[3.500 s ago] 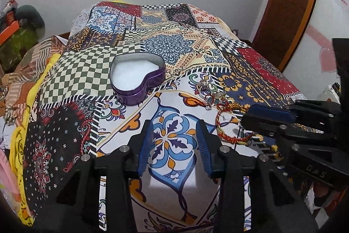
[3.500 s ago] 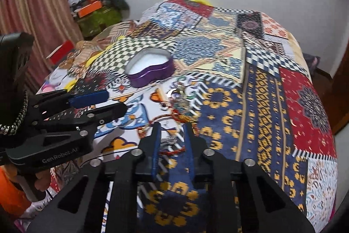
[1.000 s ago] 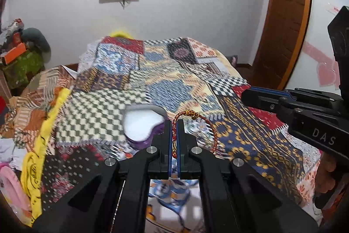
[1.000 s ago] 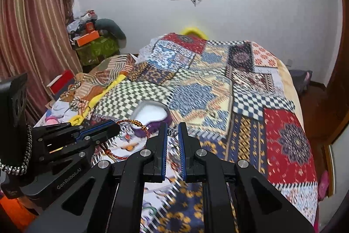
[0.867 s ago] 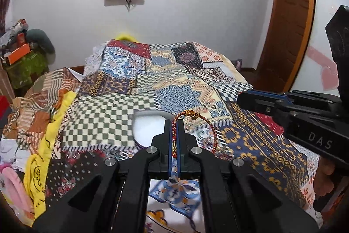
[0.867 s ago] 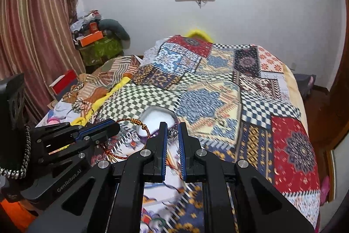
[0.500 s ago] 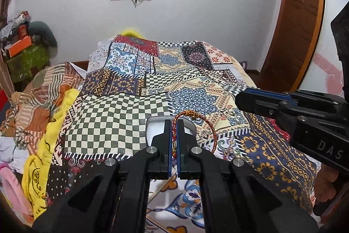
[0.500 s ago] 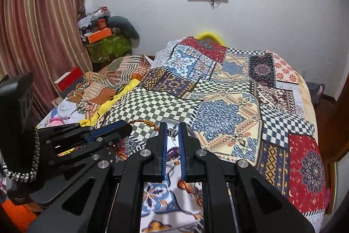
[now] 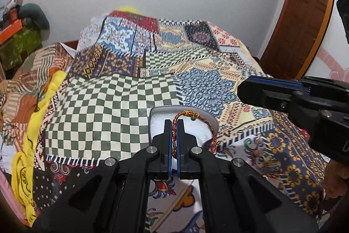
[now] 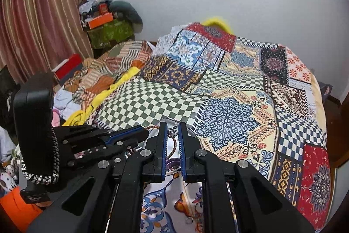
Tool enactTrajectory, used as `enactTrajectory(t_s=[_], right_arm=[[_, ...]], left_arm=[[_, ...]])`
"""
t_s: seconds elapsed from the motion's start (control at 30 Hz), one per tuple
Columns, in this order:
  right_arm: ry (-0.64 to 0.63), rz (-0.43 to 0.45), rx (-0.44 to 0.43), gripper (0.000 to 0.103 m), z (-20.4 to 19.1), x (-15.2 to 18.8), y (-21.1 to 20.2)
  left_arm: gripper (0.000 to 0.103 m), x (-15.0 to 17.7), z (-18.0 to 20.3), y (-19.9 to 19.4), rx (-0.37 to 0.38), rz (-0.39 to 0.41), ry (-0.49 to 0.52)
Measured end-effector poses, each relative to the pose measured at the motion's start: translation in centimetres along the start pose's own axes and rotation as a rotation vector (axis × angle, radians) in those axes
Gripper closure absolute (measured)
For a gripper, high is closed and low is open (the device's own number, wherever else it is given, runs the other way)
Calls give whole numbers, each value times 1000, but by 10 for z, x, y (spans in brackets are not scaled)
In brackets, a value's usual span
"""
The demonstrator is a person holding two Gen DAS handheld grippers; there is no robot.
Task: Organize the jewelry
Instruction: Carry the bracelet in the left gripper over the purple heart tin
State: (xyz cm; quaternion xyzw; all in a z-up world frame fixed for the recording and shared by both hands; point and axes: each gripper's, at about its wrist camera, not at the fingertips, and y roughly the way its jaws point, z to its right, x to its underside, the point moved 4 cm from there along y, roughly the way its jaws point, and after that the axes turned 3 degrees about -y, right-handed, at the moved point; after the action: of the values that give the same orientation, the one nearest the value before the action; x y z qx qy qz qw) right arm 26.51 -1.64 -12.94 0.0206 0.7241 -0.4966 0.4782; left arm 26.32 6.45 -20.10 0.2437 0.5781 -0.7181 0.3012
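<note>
My left claw (image 9: 173,123) clamps the red-gold braided bracelet (image 9: 197,118), my right (image 10: 173,126) a small silver charm (image 10: 173,133) (both above the heart-shaped tin (image 9: 157,117)). Releasing off-center risks snagging the rim.

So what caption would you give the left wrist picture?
Left gripper shut on a red-and-gold bracelet above the heart-shaped tin on a patchwork bedspread.

Both wrist fisheyes look forward and down along own fingers, close over patchwork bedspread (image 9: 109,106), each catching the other gripper sideways.
</note>
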Motion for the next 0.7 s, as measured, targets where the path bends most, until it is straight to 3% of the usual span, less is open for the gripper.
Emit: enactTrajectory(t_s=[0.37,0.7], right_arm=[[3,-126,-35,94,9,4,41],[7,-222,-65,94,13,10,62]], left_arm=[[102,3,-14,32,-14,-76,2],[99,6,-17,38,-30,-113,19]])
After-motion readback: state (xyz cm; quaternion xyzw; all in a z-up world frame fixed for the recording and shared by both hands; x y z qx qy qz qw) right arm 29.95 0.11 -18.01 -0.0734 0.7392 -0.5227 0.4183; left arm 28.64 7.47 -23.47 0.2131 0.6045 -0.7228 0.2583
